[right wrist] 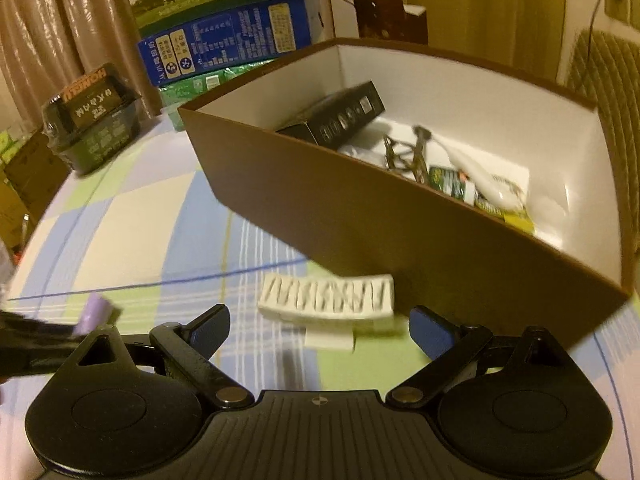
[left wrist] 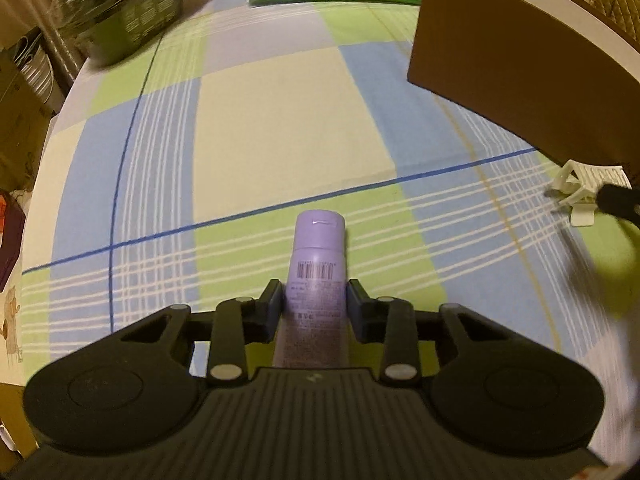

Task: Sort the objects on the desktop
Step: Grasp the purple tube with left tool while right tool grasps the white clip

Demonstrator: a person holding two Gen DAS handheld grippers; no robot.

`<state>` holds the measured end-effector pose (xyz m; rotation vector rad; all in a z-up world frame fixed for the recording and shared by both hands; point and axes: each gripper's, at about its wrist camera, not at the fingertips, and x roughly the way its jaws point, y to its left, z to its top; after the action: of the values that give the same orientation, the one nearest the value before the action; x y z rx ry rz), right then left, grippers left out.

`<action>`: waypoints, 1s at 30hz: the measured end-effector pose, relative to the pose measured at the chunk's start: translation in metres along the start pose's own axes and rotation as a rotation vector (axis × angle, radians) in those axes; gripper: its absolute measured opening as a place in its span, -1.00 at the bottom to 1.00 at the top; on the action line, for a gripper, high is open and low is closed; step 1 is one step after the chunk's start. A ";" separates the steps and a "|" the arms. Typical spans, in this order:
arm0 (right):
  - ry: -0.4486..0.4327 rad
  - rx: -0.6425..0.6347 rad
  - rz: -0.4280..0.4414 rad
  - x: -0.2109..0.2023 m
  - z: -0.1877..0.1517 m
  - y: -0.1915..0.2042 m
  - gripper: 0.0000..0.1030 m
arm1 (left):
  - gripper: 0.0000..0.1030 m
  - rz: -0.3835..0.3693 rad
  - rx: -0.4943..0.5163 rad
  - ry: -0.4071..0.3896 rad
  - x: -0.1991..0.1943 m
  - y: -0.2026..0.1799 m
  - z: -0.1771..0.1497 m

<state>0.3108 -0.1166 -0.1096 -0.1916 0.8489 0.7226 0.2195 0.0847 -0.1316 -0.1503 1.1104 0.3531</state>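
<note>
My left gripper [left wrist: 314,296] is shut on a purple tube [left wrist: 318,258] with a barcode, its cap pointing forward above the checked tablecloth. The tube's cap also shows at the left of the right wrist view [right wrist: 96,314]. My right gripper [right wrist: 318,328] is open, its jaws wide on either side of a white ribbed clip [right wrist: 328,300] lying on the cloth just in front of it. The clip also shows at the right edge of the left wrist view [left wrist: 586,190]. A brown box [right wrist: 360,208] with a white inside stands right behind the clip.
The brown box [left wrist: 520,76] holds a black carton [right wrist: 340,118], a green packet [right wrist: 460,184] and other small items. A dark packaged box [right wrist: 94,128] and green and blue cartons [right wrist: 228,44] stand at the table's far side.
</note>
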 end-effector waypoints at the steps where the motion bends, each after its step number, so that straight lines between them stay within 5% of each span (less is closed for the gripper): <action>1: 0.000 -0.010 -0.015 0.005 0.001 0.003 0.83 | -0.39 0.001 0.000 0.000 0.000 0.001 -0.001; 6: 0.004 -0.006 -0.051 0.022 0.003 0.007 0.83 | -0.39 0.004 0.004 0.002 -0.001 0.000 -0.003; 8: 0.004 -0.015 -0.060 0.024 0.003 0.007 0.58 | -0.39 0.003 0.001 0.002 -0.001 0.000 -0.002; 13: 0.015 -0.038 -0.052 0.023 0.001 0.005 0.57 | -0.40 0.002 0.022 -0.005 0.002 -0.004 0.000; 24: 0.171 -0.084 0.119 -0.014 -0.018 -0.004 0.56 | -0.45 -0.085 0.067 0.022 -0.007 -0.028 -0.013; 30: 0.202 -0.150 0.139 -0.037 -0.044 -0.001 0.57 | -0.44 -0.110 0.118 0.018 -0.015 -0.052 -0.027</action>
<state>0.2682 -0.1546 -0.1114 -0.3473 1.0076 0.9089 0.2094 0.0249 -0.1326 -0.1096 1.1326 0.1879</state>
